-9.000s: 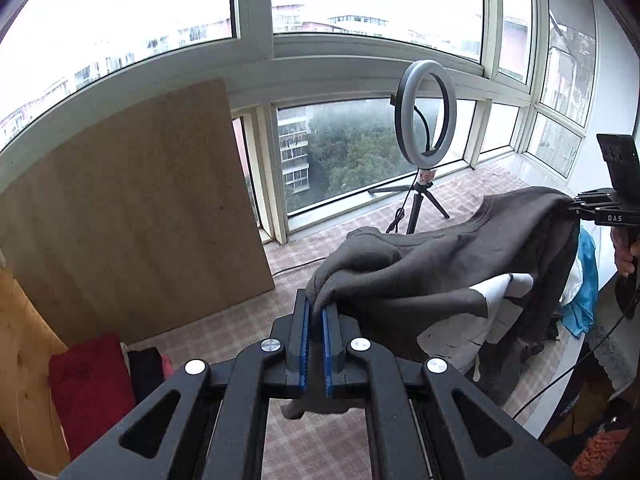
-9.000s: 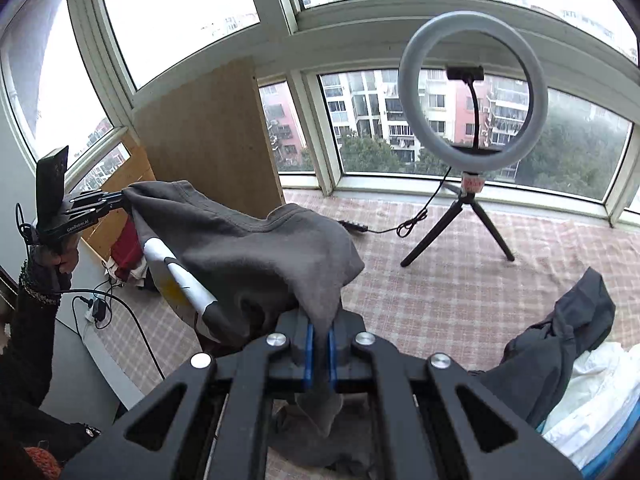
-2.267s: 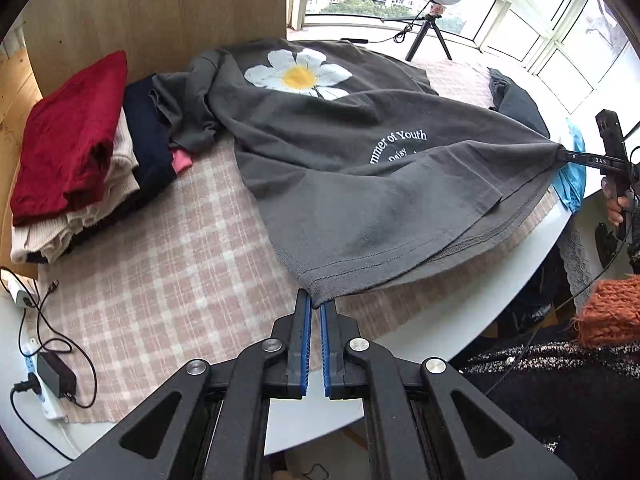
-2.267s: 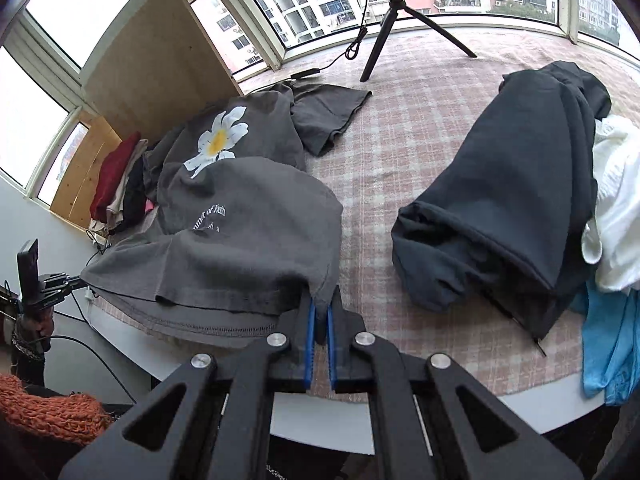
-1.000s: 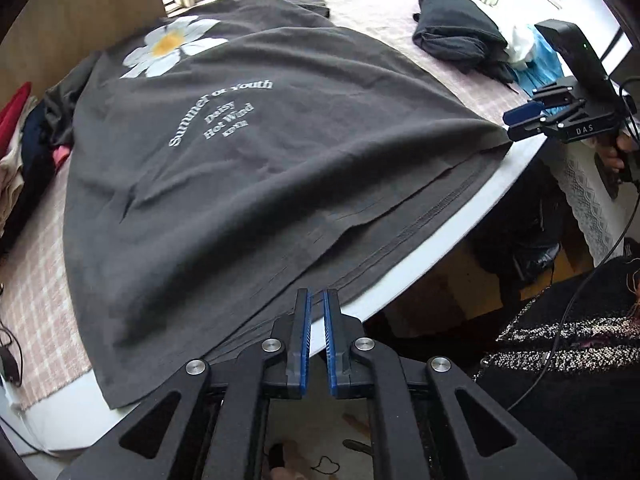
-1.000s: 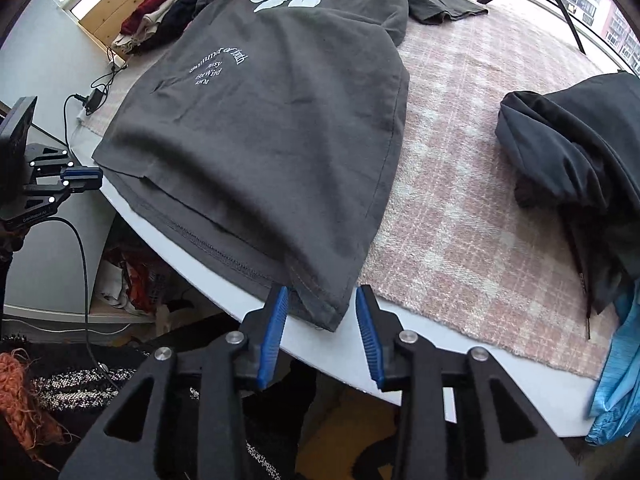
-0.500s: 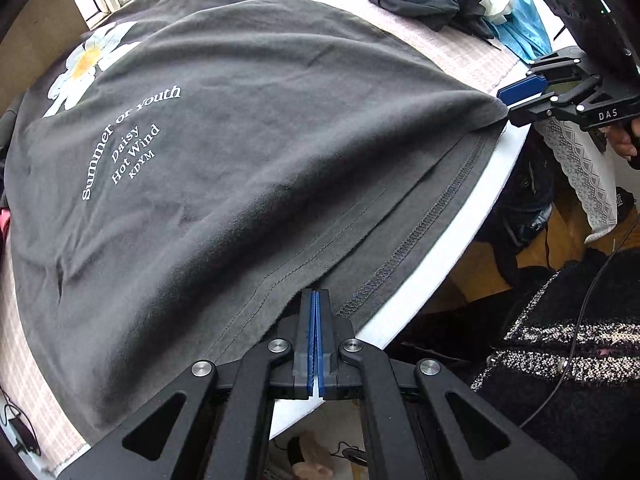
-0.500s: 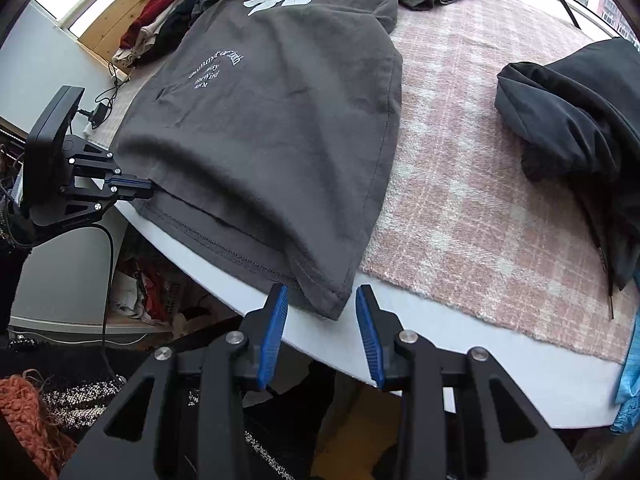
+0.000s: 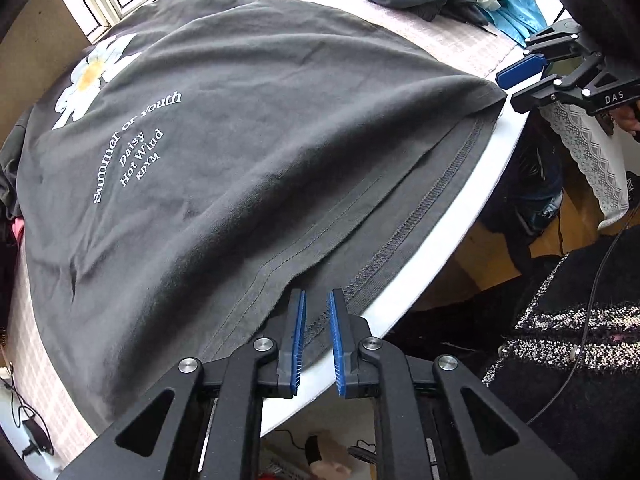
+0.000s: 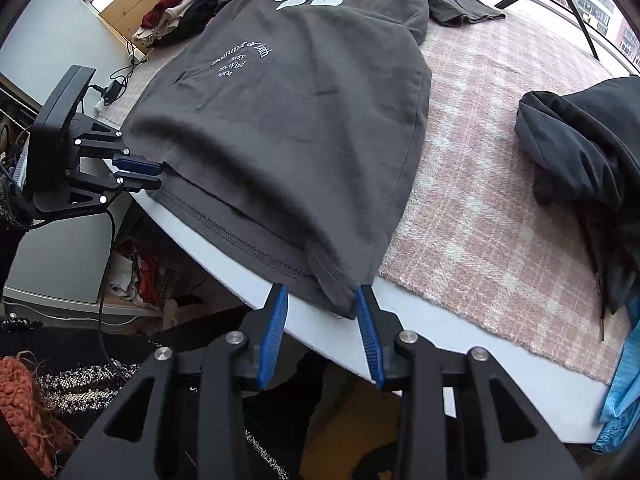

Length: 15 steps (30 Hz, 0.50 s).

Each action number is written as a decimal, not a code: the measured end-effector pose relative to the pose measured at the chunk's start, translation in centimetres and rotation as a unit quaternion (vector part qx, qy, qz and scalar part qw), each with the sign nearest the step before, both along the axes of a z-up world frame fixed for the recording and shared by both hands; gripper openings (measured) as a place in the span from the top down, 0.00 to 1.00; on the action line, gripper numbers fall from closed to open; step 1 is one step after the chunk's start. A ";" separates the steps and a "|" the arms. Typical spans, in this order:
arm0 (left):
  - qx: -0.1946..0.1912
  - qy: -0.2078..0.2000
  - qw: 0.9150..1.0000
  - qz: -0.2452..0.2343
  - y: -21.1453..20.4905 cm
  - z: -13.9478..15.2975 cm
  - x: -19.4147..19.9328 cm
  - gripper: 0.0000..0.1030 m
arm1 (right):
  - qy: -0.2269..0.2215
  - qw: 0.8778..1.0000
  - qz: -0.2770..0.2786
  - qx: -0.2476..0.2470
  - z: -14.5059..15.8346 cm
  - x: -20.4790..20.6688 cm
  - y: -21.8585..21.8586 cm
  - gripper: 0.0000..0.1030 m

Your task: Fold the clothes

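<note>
A dark grey T-shirt with a white daisy and white lettering lies spread flat on the table, its hem hanging at the near white edge; it also shows in the right wrist view. My left gripper is open, its blue pads astride the hem at one bottom corner. My right gripper is open wide at the other bottom corner, the hem between its jaws. Each gripper shows in the other's view: the right one and the left one.
A white round table carries a pink checked cloth. A dark garment heap and blue cloth lie at the right. Folded red and dark clothes are stacked at the far left. A tripod leg stands behind.
The left gripper was shut at the hem half a second ago and is now open. The shirt, earlier held up in the air, now lies flat on the table.
</note>
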<state>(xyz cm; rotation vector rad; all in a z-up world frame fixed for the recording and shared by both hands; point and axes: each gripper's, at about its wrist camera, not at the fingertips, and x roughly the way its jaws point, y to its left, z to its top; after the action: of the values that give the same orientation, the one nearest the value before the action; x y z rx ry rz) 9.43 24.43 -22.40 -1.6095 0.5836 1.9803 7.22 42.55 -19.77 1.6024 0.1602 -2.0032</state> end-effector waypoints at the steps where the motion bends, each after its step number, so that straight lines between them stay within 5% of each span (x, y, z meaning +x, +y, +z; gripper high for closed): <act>1: -0.002 -0.001 1.000 0.002 0.1 -0.2 -0.3 0.91 | 0.001 1.000 -0.001 0.000 0.1 0.0 0.1 0.66; 6: -0.006 0.002 1.000 0.011 0.0 0.7 -0.5 0.94 | 0.000 1.000 -0.005 -0.005 0.3 0.2 0.6 0.66; 15: -0.031 0.013 0.999 -0.019 0.4 1.1 0.4 0.79 | -0.009 1.000 -0.015 -0.019 -0.1 0.1 1.0 0.66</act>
<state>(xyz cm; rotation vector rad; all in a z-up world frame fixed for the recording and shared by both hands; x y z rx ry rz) 9.87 24.81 -21.30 -1.5992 0.6871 1.9751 7.30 43.51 -19.85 1.6080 0.0903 -2.0023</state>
